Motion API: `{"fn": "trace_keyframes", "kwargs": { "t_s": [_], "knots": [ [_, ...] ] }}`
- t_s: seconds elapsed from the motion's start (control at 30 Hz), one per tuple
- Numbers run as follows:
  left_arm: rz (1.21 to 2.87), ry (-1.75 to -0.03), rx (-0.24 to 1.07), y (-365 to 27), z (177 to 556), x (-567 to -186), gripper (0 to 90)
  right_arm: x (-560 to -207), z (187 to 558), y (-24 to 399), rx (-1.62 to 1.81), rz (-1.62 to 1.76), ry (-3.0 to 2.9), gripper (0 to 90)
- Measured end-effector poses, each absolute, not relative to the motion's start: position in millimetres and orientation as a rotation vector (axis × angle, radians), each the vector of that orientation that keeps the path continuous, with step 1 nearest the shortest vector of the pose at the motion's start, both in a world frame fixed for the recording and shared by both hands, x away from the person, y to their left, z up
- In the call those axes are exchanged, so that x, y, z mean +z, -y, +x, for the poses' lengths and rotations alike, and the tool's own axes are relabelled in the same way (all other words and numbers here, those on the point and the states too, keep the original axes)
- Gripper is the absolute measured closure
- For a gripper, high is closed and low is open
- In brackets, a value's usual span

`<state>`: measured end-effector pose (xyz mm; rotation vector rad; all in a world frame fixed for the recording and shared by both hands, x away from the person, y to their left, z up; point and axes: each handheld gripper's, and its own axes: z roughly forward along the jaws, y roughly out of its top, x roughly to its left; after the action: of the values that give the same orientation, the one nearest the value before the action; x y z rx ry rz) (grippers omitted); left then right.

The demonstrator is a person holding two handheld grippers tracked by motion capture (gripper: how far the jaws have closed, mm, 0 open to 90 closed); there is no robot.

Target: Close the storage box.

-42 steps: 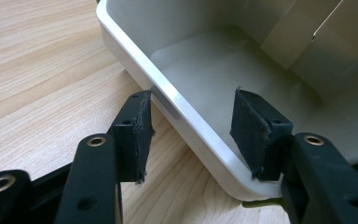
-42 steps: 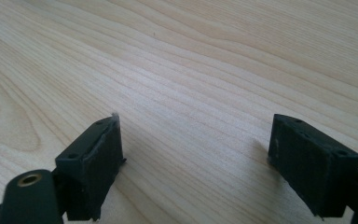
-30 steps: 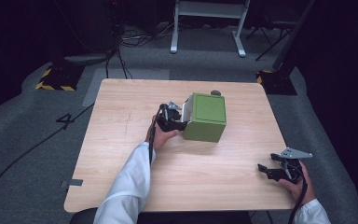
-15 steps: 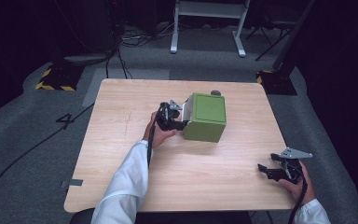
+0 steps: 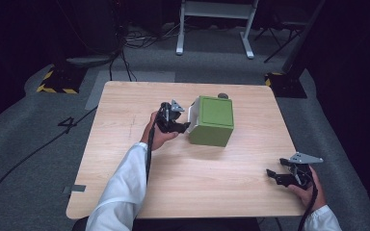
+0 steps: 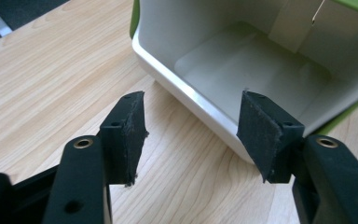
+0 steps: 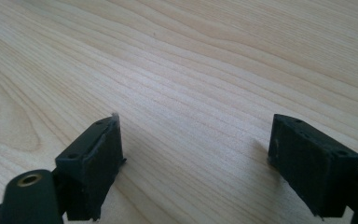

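Observation:
A green box (image 5: 213, 120) with a white inside lies on its side on the wooden table (image 5: 125, 163), its mouth turned left. My left gripper (image 5: 182, 126) is open right at that mouth. In the left gripper view its jaws stand apart just before the white rim (image 6: 191, 100), and the box's inside (image 6: 256, 60) holds nothing. My right gripper (image 5: 272, 174) rests low at the table's front right, far from the box. Its jaws are open over bare wood (image 7: 191, 93).
A small dark round thing (image 5: 222, 96) sits just behind the box. The table stands on grey carpet (image 5: 38, 159) with cables (image 5: 24, 159), a white frame (image 5: 214, 29) stands behind it, and yellow-black striped pads (image 5: 58, 79) lie at the back corners.
The left forearm has shifted a little; the left gripper stays at the box's mouth. The right gripper has not moved.

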<state>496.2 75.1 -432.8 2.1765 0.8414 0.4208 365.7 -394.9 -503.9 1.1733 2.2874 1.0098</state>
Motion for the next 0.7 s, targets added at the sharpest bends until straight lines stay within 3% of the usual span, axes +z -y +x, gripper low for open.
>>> {"fn": "trace_keyframes", "kwargs": {
  "t_s": [0.7],
  "knots": [
    [2.311,-0.809,0.51,-103,466,-421,29.2,-504,366,395,1.009,1.173,-2.287,17.6]
  ]
}}
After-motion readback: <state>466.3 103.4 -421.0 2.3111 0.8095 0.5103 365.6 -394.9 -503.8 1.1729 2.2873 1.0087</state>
